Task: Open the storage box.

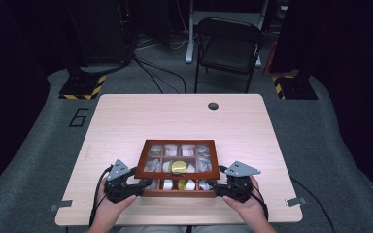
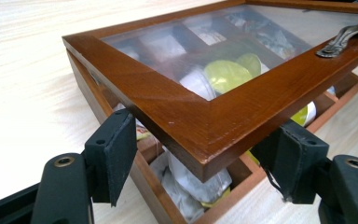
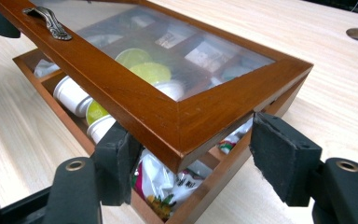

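While both tools stand apart | raised glass lid (image 1: pixel 178 158) corners sit between left tool (image 2: pixel 196 154), right tool (image 3: pixel 191 161) unclamped

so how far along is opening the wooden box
Done: the glass-paned wooden lid is lifted partly off the brown wooden box. In hand: left gripper and right gripper straddle its front corners, jaws apart. Left: swinging it fully open to reach the packets.

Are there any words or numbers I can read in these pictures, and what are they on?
"6": big dark number on the grey floor mat, left of the table.
Packets inside the wooden box: printing too small and blurred to read.
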Available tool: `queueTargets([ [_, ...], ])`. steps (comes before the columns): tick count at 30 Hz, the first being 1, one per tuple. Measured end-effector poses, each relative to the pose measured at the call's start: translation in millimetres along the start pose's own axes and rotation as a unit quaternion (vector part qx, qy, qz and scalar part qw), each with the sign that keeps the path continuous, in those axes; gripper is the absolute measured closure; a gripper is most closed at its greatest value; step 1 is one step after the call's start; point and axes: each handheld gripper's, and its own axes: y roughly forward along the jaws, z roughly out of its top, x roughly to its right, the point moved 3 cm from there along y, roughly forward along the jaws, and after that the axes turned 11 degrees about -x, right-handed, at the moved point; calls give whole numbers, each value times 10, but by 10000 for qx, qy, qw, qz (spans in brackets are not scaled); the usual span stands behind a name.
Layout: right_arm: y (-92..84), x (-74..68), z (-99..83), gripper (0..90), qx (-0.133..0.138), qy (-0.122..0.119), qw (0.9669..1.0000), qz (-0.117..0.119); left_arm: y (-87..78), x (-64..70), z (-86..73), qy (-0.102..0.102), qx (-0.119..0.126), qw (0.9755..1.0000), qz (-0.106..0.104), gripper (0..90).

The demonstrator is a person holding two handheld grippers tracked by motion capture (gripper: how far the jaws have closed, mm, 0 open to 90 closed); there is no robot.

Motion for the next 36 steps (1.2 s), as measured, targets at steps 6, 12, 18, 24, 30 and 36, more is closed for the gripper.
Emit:
queueTargets([
  [6, -30, 15, 60, 338, 31, 59, 10000, -5, 1, -3, 62, -132, 36, 9999, 11, 307],
  [12, -47, 51, 131, 335, 126, 236, 9996, 83, -6, -38, 142, -227, 109, 9997, 64, 307],
  [18, -60, 101, 213, 332, 182, 431, 9987, 181, -3, -62, 215, -294, 145, 9994, 124, 308],
  [24, -77, 132, 259, 337, 116, 426, 9988, 226, -11, -82, 255, -255, 221, 9987, 369, 308],
  [30, -95, 134, 305, 345, 107, 341, 9992, 191, -29, -89, 305, -234, 260, 9990, 278, 311],
  [36, -103, 152, 351, 345, 122, 350, 9991, 186, -42, -103, 353, -224, 304, 9989, 282, 311],
])
